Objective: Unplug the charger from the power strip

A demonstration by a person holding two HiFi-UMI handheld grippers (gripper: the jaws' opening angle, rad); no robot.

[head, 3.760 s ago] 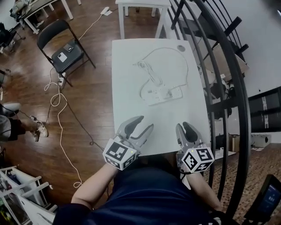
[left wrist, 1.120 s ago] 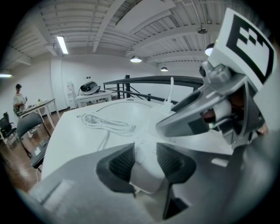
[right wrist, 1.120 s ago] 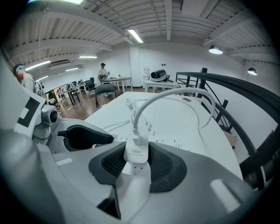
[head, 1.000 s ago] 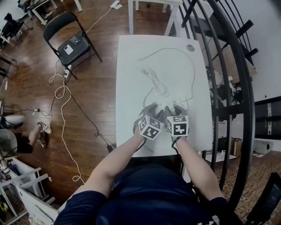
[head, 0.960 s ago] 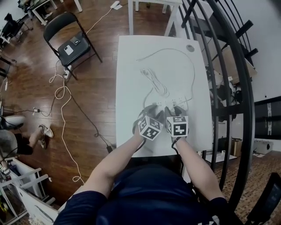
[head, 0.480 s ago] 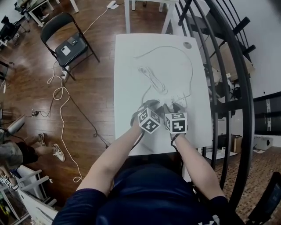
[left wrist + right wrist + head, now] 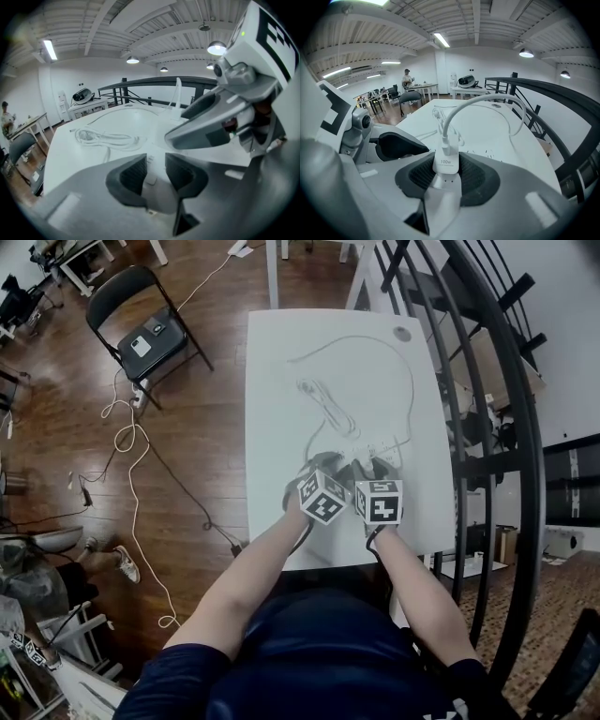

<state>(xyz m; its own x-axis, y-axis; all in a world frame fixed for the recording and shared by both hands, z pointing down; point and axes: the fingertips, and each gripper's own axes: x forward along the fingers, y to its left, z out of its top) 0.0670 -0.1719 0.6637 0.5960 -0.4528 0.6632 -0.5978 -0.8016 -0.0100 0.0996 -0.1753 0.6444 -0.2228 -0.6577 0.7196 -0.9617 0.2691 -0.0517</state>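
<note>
A white power strip [image 7: 380,448] lies on the white table [image 7: 281,362], partly hidden by both grippers. A white charger [image 7: 445,161] marked 100W stands upright in it, and my right gripper [image 7: 449,177] is shut on the charger's sides. The charger's white cable [image 7: 480,100] arcs up and away. My left gripper [image 7: 153,171] has just been closing; its pads now sit against the strip's end [image 7: 151,177] between them. In the head view my left gripper [image 7: 323,468] and right gripper [image 7: 367,470] sit side by side. A coiled white cable [image 7: 323,401] lies beyond.
A black curved railing [image 7: 487,427] runs close along the table's right side. A black folding chair [image 7: 141,315] and loose cords [image 7: 131,484] are on the wooden floor to the left. A small round disc [image 7: 402,334] sits at the table's far right corner.
Since the oldest frame both grippers have gone from the table's near edge up to the power strip. Over the last second they barely shift; the left cube has rolled slightly.
</note>
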